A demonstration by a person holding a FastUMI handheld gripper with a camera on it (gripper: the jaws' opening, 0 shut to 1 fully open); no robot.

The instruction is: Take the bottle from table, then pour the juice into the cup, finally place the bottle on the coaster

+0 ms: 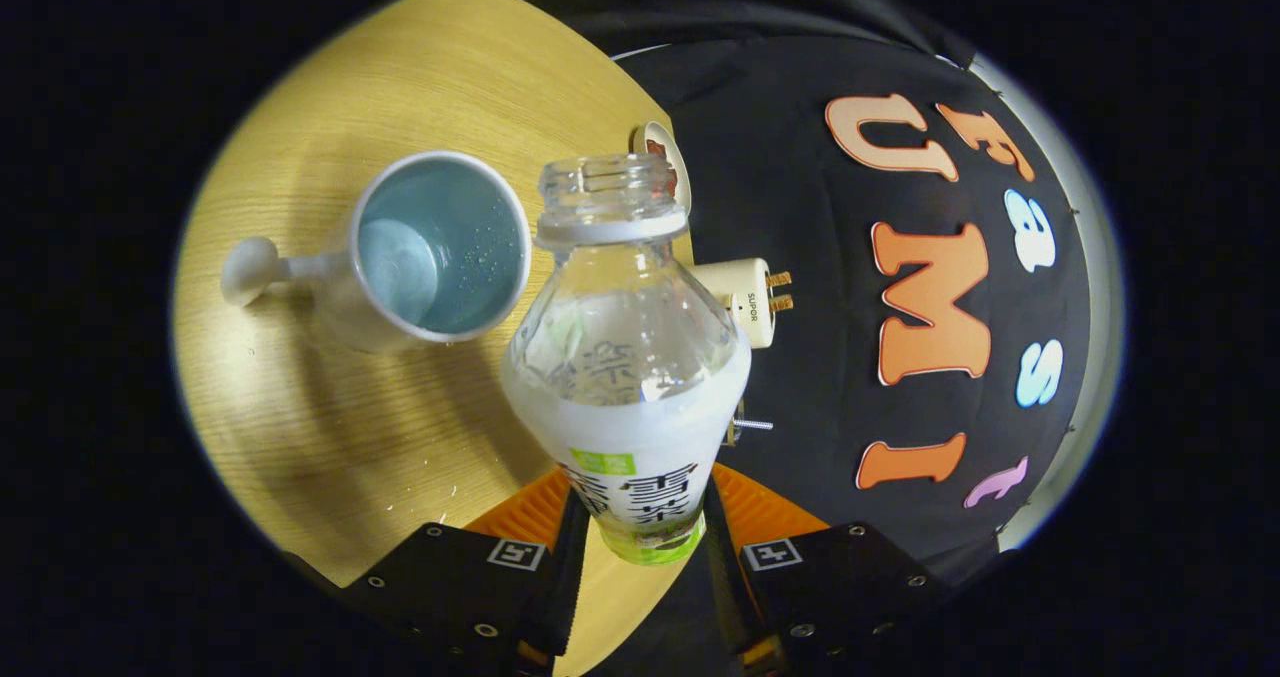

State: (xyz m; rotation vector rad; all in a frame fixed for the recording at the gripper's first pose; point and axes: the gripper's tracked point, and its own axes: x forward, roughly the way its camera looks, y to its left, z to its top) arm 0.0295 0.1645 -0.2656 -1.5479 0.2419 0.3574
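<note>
Bottle (625, 357) in my grip, that is the whole of my worry just now. My gripper (640, 542) is clamped on its lower body, both fingers pressing the labelled part from either side, and the bottle sits between them with its open, capless neck pointing away from me. It carries white juice up to roughly its shoulder, with clear plastic above that.

The cup (435, 247) stands on the wooden tabletop (330, 427) just beside the bottle's neck, handle turned away from the bottle, its blue-grey inside visible. I cannot tell whether any juice is in it yet. The whole scene reads as tilted, so I judge I am at or near the pour.

What could go wrong: the mouth is beside the cup's rim, not over it, so tipping further from here could send juice onto the wood. A fast tilt would glug and splash past the rim. My hold is low on a smooth label, so the weight could make the bottle swivel or slip. A small round thing (662, 152) at the tabletop's edge beyond the neck may be the coaster; I can't be sure. A plug (745, 300) lies close by too, in splash range.
</note>
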